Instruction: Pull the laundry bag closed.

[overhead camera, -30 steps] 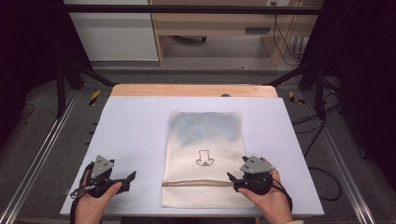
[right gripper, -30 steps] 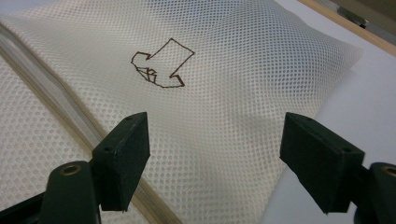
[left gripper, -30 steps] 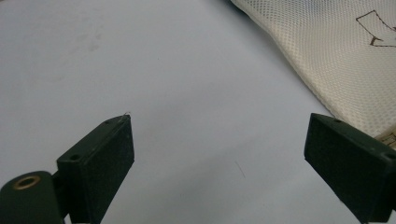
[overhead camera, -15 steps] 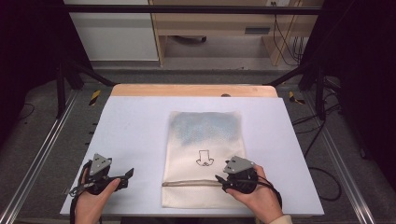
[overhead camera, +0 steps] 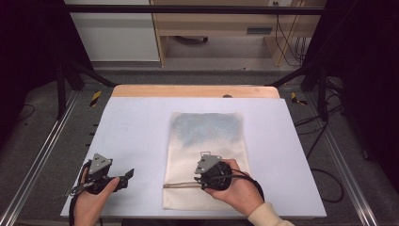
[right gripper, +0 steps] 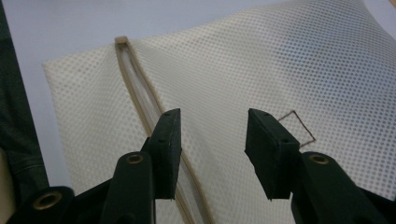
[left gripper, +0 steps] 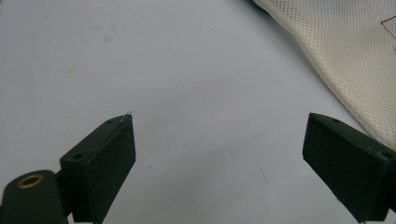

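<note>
A cream mesh bag (overhead camera: 207, 141) lies flat in the middle of the white table (overhead camera: 131, 132), with bluish contents in its far half. A tan zipper strip (overhead camera: 179, 185) crosses its near end. My right gripper (overhead camera: 196, 181) hovers over that near end and points left. In the right gripper view the right gripper (right gripper: 212, 116) stands open above the mesh bag (right gripper: 261, 60), its left jaw over the zipper strip (right gripper: 135, 79). My left gripper (overhead camera: 127, 175) rests at the table's near left, open. In the left gripper view the left gripper (left gripper: 219, 121) spans bare table, the bag's edge (left gripper: 345, 56) off to its right.
A wooden strip (overhead camera: 188, 91) borders the table's far edge. Metal rails (overhead camera: 42, 155) run along both sides, with cables on the floor at the right (overhead camera: 324, 188). A small dark line drawing (right gripper: 299, 130) marks the bag beside the right jaw.
My right gripper has moved left from the bag's right edge to over the zipper strip at its near end. The left gripper has stayed almost still.
</note>
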{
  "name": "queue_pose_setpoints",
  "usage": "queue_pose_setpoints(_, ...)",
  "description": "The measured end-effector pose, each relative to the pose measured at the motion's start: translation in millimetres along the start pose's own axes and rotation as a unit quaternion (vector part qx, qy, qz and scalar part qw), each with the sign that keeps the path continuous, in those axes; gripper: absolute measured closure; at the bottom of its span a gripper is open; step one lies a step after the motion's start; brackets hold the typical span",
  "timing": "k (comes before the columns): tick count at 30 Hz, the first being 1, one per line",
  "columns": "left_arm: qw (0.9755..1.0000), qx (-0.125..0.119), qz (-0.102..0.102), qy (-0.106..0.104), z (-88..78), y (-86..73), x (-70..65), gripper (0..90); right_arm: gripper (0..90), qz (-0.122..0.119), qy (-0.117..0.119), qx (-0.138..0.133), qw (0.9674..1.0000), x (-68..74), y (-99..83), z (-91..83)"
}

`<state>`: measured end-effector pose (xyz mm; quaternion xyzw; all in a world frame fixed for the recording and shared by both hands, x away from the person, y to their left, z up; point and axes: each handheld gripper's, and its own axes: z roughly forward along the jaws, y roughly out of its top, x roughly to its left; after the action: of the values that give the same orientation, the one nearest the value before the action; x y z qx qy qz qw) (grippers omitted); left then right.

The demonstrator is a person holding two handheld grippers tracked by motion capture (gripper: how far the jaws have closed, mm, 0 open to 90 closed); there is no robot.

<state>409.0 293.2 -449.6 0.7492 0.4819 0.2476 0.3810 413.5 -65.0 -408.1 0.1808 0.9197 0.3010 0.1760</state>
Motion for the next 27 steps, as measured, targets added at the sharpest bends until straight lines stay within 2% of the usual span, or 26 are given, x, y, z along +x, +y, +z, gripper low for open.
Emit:
queue_pose_setpoints(8, 1.0000, -0.006, -0.004, 0.005, 2.2, 0.3, 3.1, 5.8, 65.3, -0.030, 0.026, 0.007, 0.9992, 6.5, 21.4, 11.4)
queue_pose_setpoints(9, 1.0000, -0.008, -0.004, 0.004, 2.5, 0.7, 3.3, 5.5, 67.3, -0.037, 0.039, 0.004, 0.9985, 8.9, 25.9, 15.1)
queue_pose_setpoints(11, 1.0000, -0.008, -0.003, 0.000, 2.5, 1.1, 3.6, 5.2, 68.5, -0.041, 0.045, 0.005, 0.9981, 10.2, 27.9, 17.5)
queue_pose_setpoints(14, 1.0000, -0.005, -0.003, 0.001, 2.7, 0.9, 4.8, 5.2, 74.4, -0.055, 0.065, 0.015, 0.9963, 17.3, 36.5, 28.5)
queue_pose_setpoints(16, 1.0000, -0.004, -0.004, 0.000, 2.5, 1.1, 5.0, 5.2, 75.0, -0.061, 0.067, 0.014, 0.9958, 19.6, 39.1, 31.2)
queue_pose_setpoints(17, 1.0000, -0.004, -0.004, 0.000, 2.7, 1.3, 5.4, 5.2, 75.1, -0.067, 0.082, 0.012, 0.9943, 22.8, 44.5, 36.9)
queue_pose_setpoints(22, 1.0000, -0.001, -0.006, 0.001, 2.8, 1.0, 6.1, 5.4, 73.7, -0.081, 0.099, 0.018, 0.9916, 31.8, 57.5, 52.9)
queue_pose_setpoints(27, 1.0000, 0.000, -0.005, 0.000, 2.8, 0.9, 6.5, 5.6, 72.7, -0.084, 0.110, 0.026, 0.9900, 37.0, 64.1, 63.1)
